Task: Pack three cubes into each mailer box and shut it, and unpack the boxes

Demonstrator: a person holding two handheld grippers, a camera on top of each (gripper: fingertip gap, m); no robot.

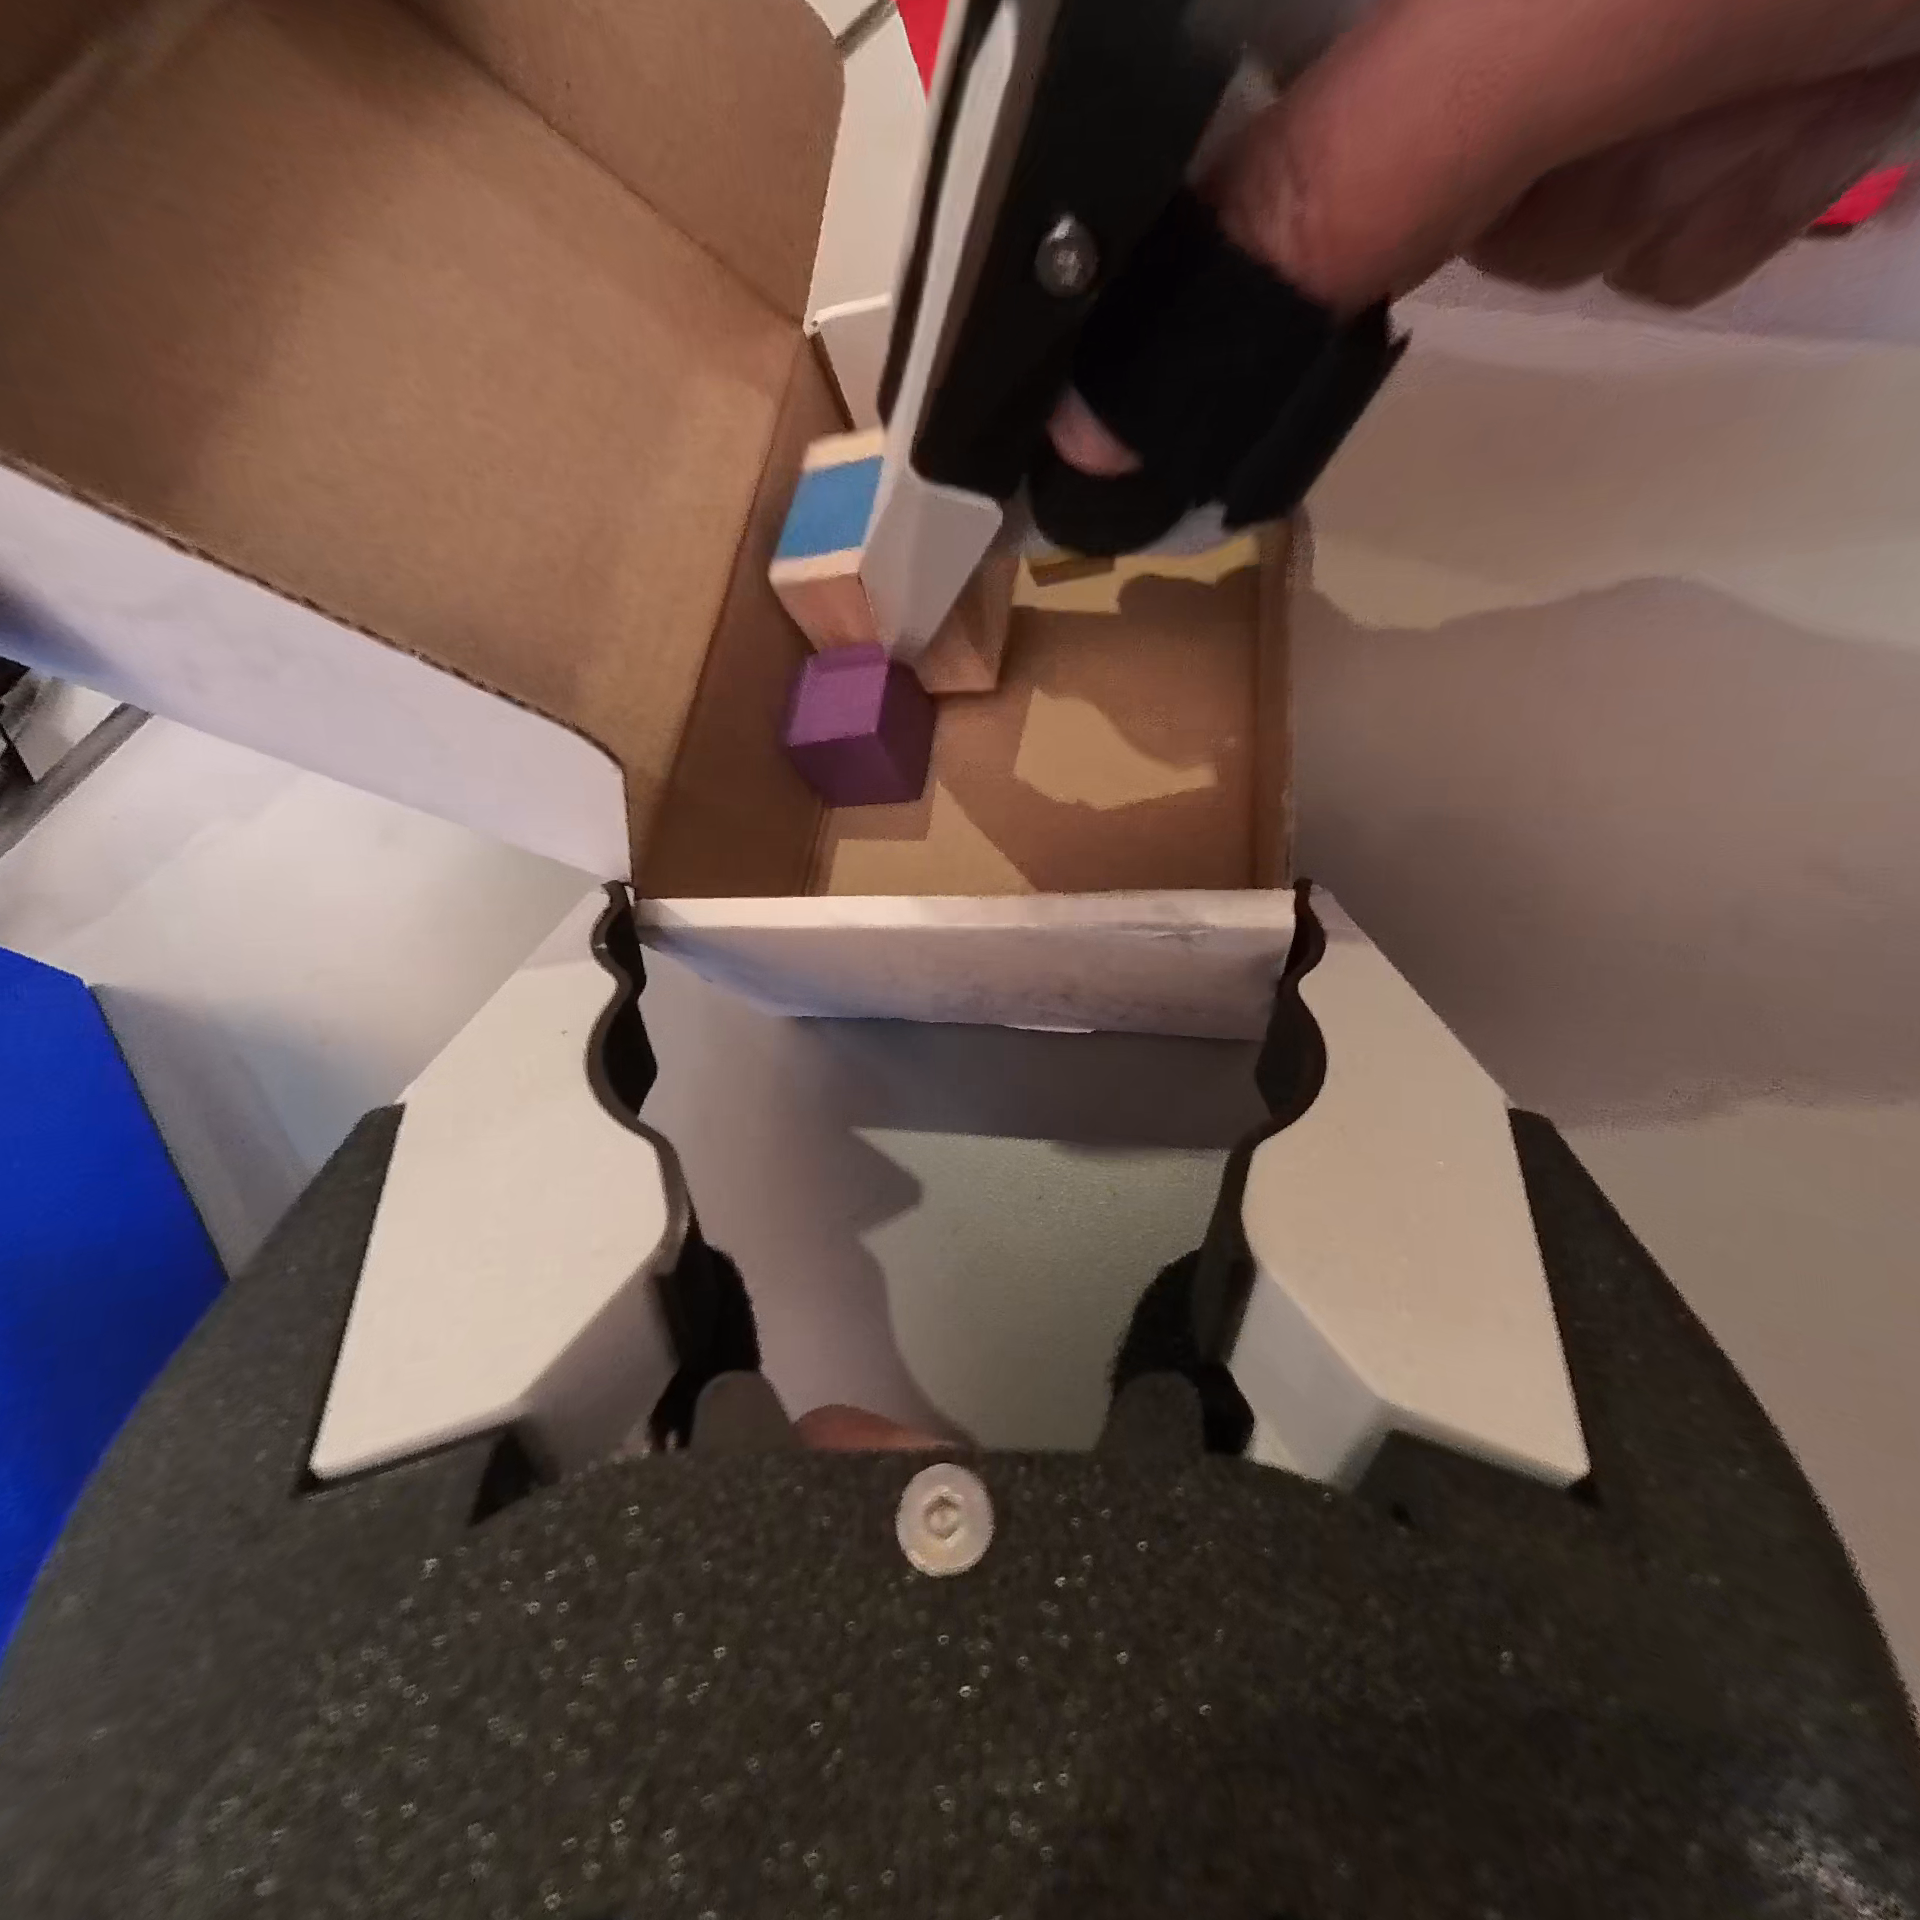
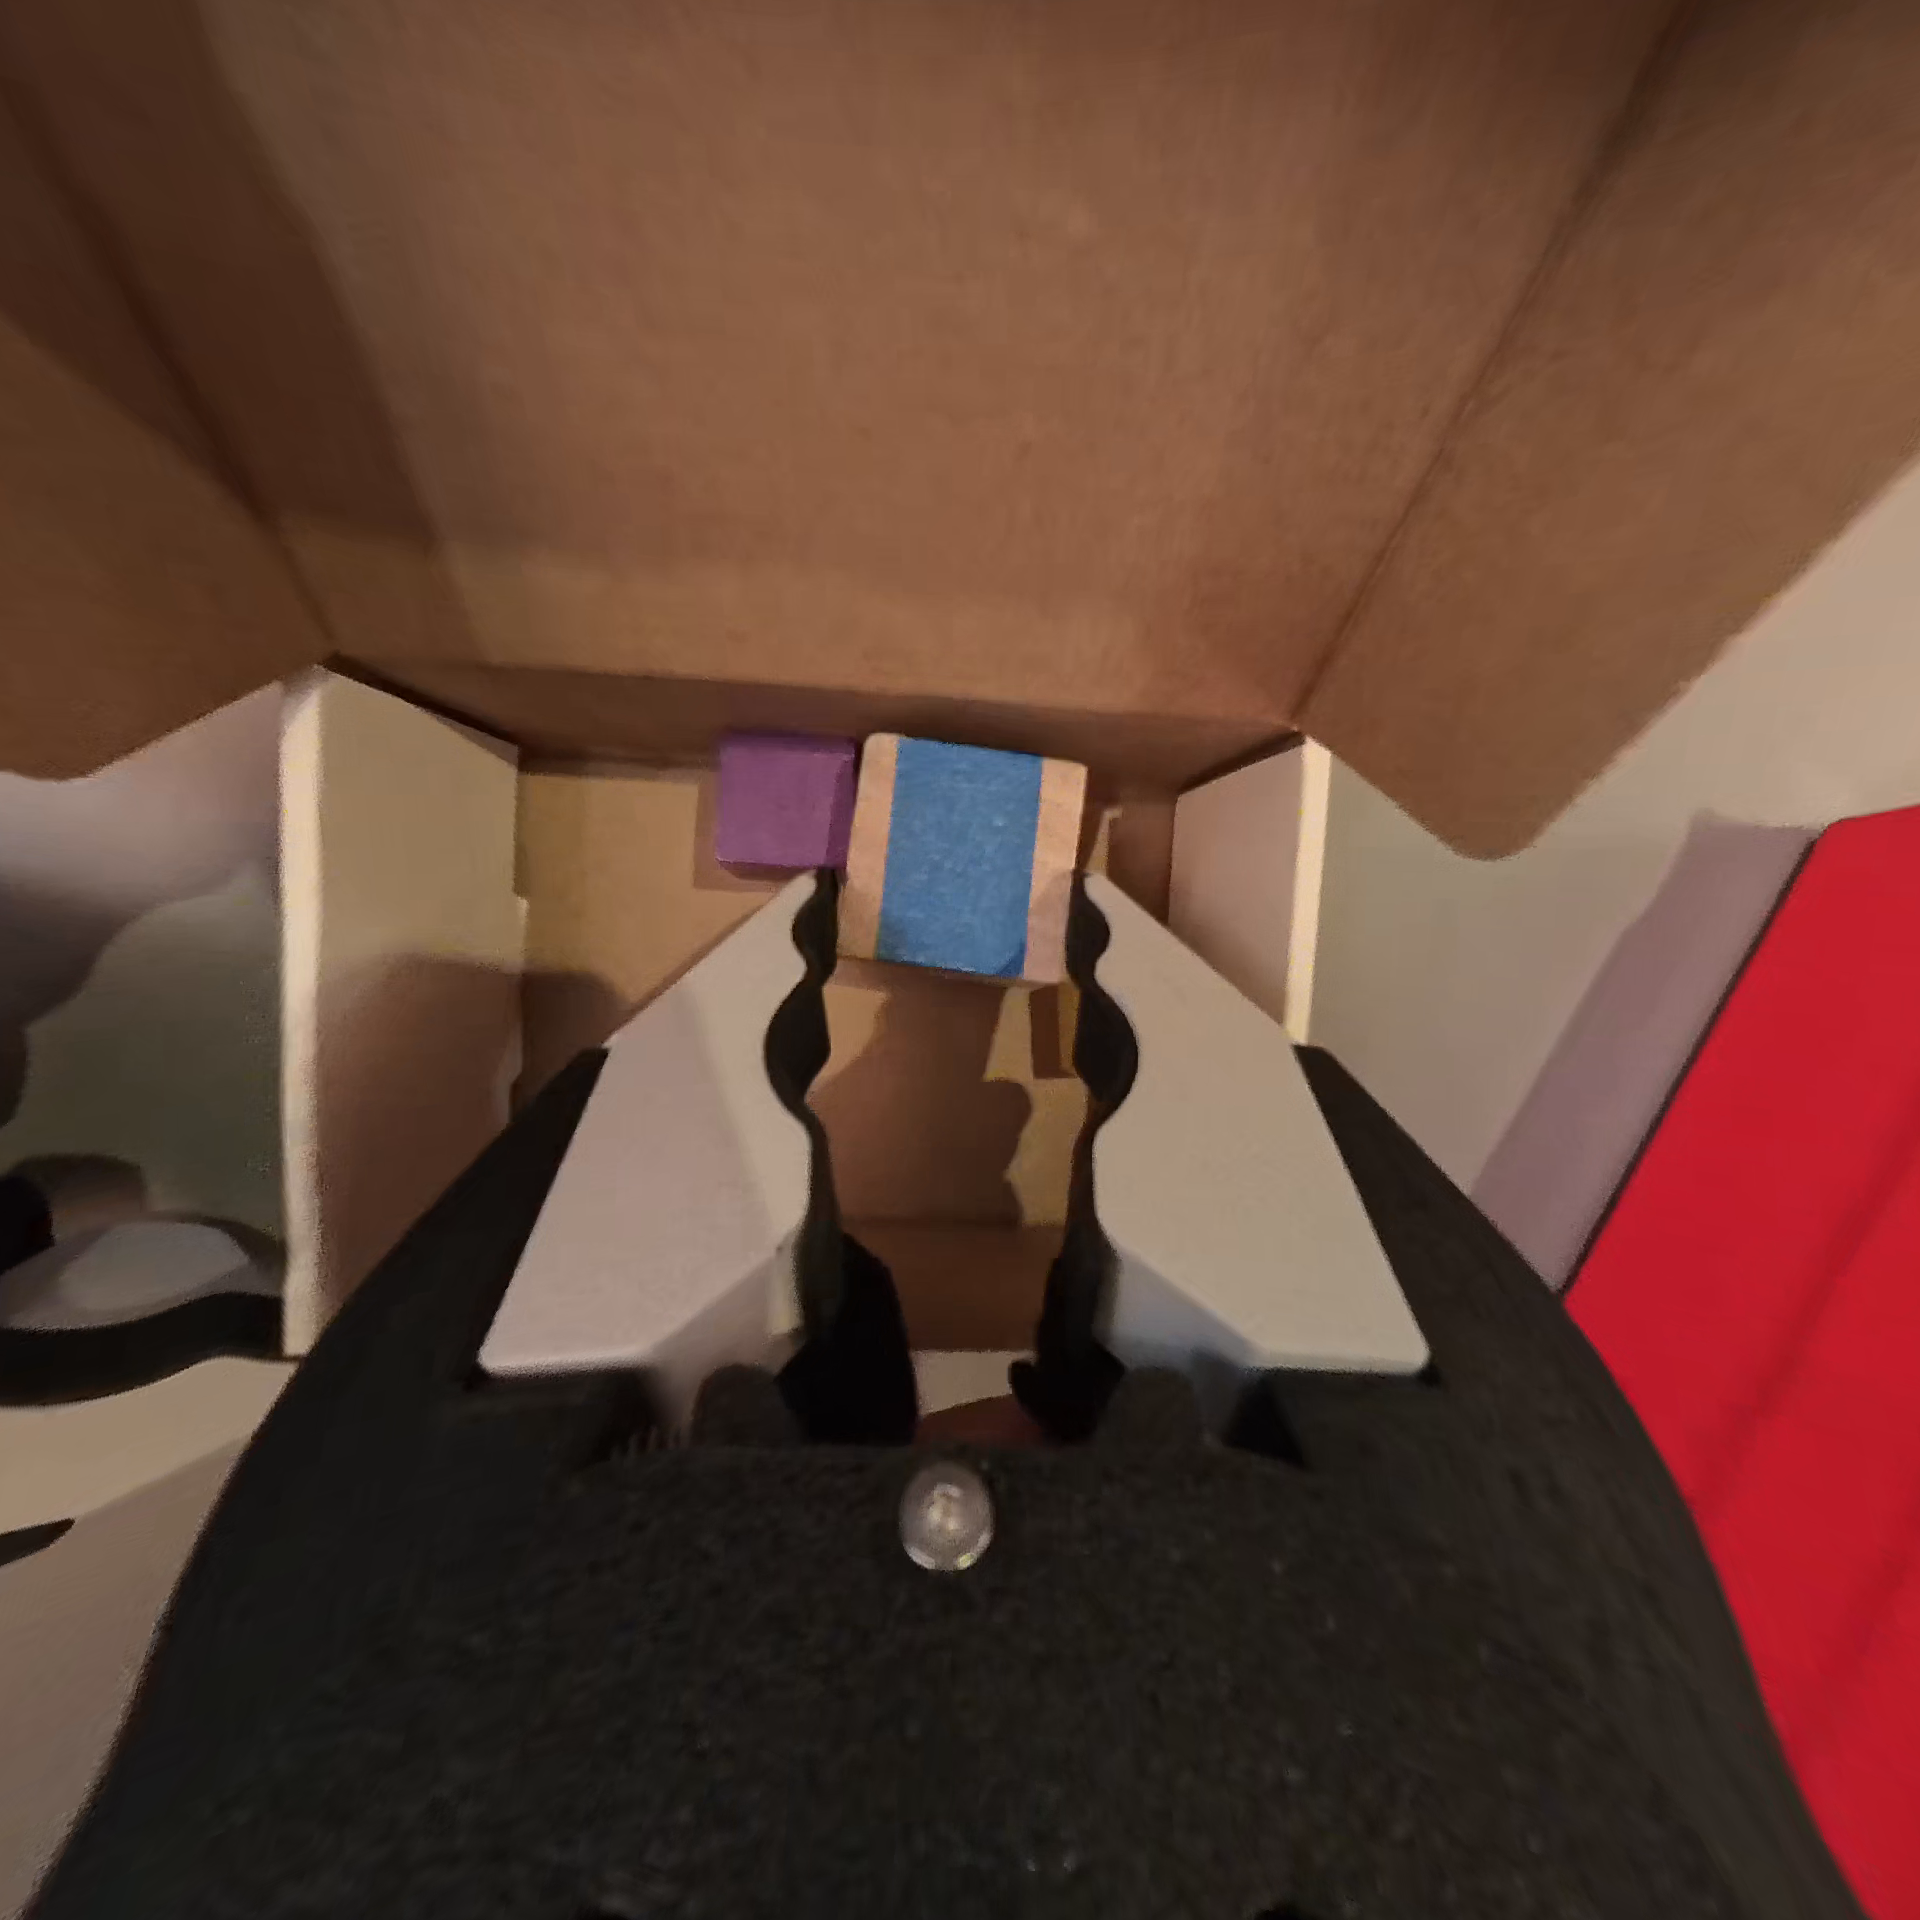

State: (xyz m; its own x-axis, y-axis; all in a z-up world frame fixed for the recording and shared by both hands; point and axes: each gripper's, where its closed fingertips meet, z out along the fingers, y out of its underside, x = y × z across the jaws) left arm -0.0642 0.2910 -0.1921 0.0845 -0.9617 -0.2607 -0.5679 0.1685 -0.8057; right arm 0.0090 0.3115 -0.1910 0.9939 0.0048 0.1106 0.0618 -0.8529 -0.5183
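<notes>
An open white mailer box (image 1: pixel 956 966) with a brown inside lies on the table, its lid (image 1: pixel 364 364) raised at the left. Inside are a purple cube (image 1: pixel 857 727) and a wooden cube with blue tape (image 1: pixel 826 520). My left gripper (image 1: pixel 956 914) is open and empty, its tips at the box's near wall. My right gripper (image 2: pixel 954 888) reaches into the box and is shut on the blue-taped cube (image 2: pixel 961 842), next to the purple cube (image 2: pixel 784 800). Its near finger (image 1: pixel 920 561) hides part of the cube. I cannot tell whether the plain wood (image 1: pixel 971 644) right of that finger is another cube.
A hand (image 1: pixel 1507 156) holds the right gripper above the box's far end. A blue object (image 1: pixel 62 1247) lies at the left edge, a red one (image 2: pixel 1766 1247) to the right of the box. Another white box (image 1: pixel 857 322) stands behind the lid.
</notes>
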